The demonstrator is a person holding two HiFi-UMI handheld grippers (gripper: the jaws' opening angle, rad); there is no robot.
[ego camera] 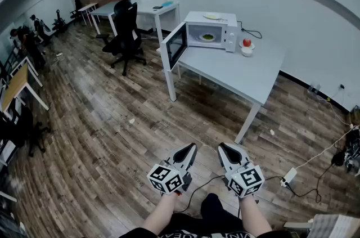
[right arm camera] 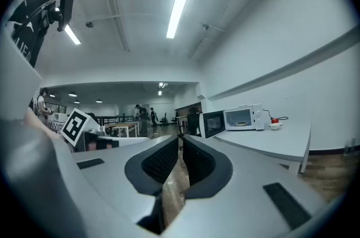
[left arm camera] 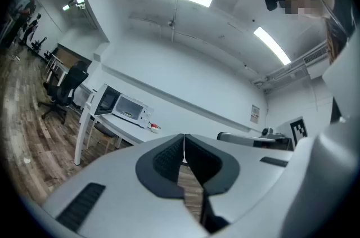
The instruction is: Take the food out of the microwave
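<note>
A white microwave stands on the far end of a white table with its door swung open to the left. Inside it lies a plate with green food. Both grippers are held low over the floor, far short of the table. My left gripper is shut with nothing in it, and my right gripper beside it is also shut and empty. The microwave shows small and far in the left gripper view, and the microwave also appears in the right gripper view.
A white bowl with a red thing sits right of the microwave, and a plate lies on top of it. A black office chair stands left of the table. A power strip and cables lie on the wooden floor at right.
</note>
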